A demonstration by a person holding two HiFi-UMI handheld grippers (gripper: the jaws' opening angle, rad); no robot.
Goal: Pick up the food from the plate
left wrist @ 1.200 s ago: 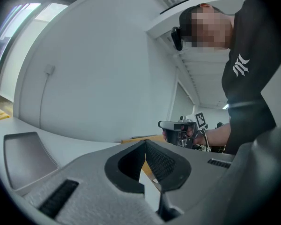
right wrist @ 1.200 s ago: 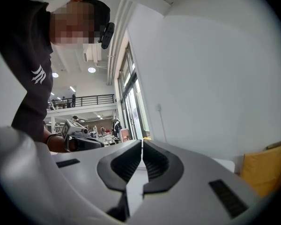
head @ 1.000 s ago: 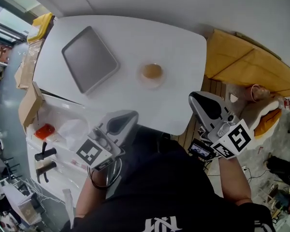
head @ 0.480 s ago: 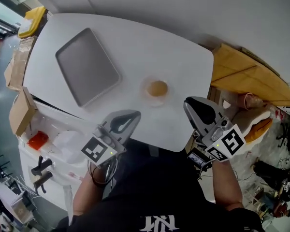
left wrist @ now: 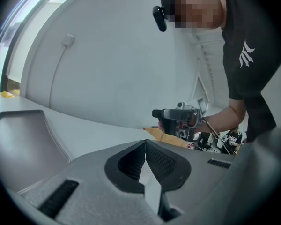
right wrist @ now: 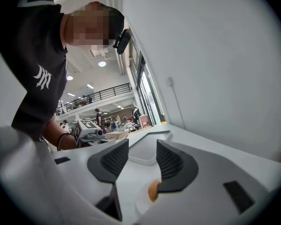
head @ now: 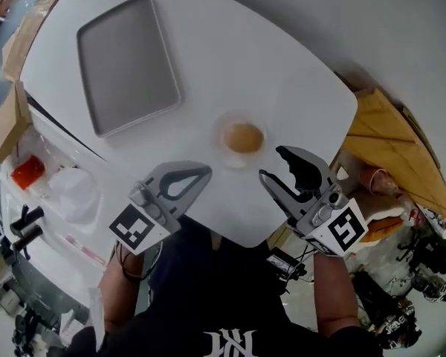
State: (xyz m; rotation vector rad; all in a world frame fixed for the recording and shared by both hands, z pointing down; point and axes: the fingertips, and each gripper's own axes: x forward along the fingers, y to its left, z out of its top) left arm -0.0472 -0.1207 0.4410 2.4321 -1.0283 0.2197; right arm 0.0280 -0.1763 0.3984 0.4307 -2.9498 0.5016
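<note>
The food (head: 243, 137) sits on the plate (head: 227, 157), just on the far side of the right gripper (head: 273, 163), whose fingers have just been opening and are spread, nothing between them; the left gripper (head: 205, 172) has its fingers pressed together; best slide the right one in low, then squeeze softly.

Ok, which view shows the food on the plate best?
Head view: the food sits whole and unblocked on its plate. Right gripper view catches only an orange sliver beside a jaw; left gripper view misses it.

Food (head: 243, 137) on what seems a plate (head: 226, 158), tray (head: 126, 65) leftward
</note>
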